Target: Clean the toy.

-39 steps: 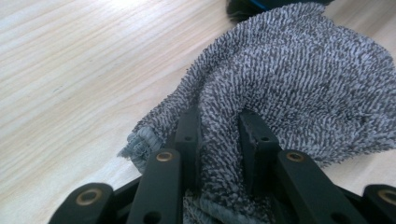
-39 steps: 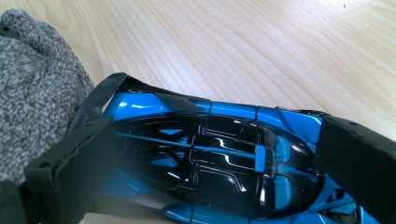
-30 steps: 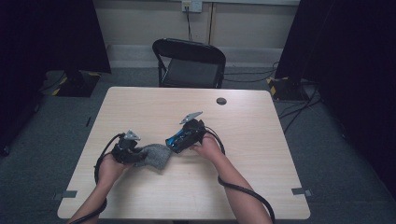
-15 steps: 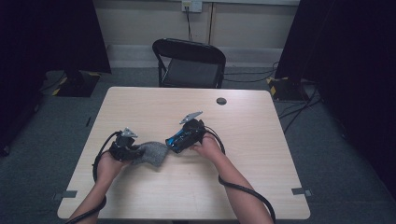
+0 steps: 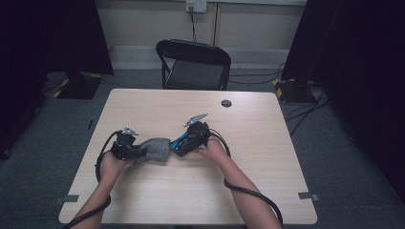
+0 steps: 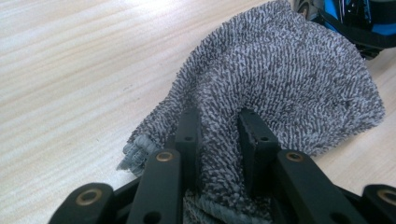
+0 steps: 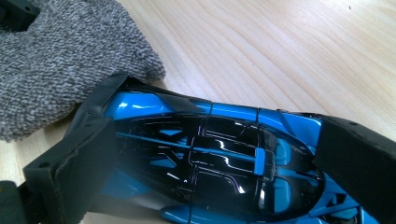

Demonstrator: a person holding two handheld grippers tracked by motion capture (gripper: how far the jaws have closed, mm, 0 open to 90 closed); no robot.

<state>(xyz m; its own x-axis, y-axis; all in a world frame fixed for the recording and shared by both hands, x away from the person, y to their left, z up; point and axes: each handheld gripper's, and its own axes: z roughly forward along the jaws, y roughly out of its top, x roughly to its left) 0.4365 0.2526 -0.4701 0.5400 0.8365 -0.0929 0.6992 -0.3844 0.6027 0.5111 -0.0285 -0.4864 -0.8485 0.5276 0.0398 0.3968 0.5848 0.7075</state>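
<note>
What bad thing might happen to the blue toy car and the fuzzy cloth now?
The left gripper pinches just a fold of the grey cloth, so the cloth might slip out during rubbing. The right gripper clamps the shiny blue toy car by its ends; a hard push from the cloth could twist it loose and drop it onto the table.

The cloth [image 6: 289, 88] you pinch in your left gripper [image 6: 218, 135] is a grey terry weave — looped, nubbly and matt, with a thicker corded hem at its edge. The toy car [image 7: 210, 154] clamped in your right gripper [image 7: 219, 158] is hard plastic in blue and black, glossy enough to throw sharp highlights, while the jaws on both tools are matt black with brassy metal fittings on the left one. Under it all, the table [image 5: 248, 186] has a pale wood-grain top — smooth with a low sheen.
</note>
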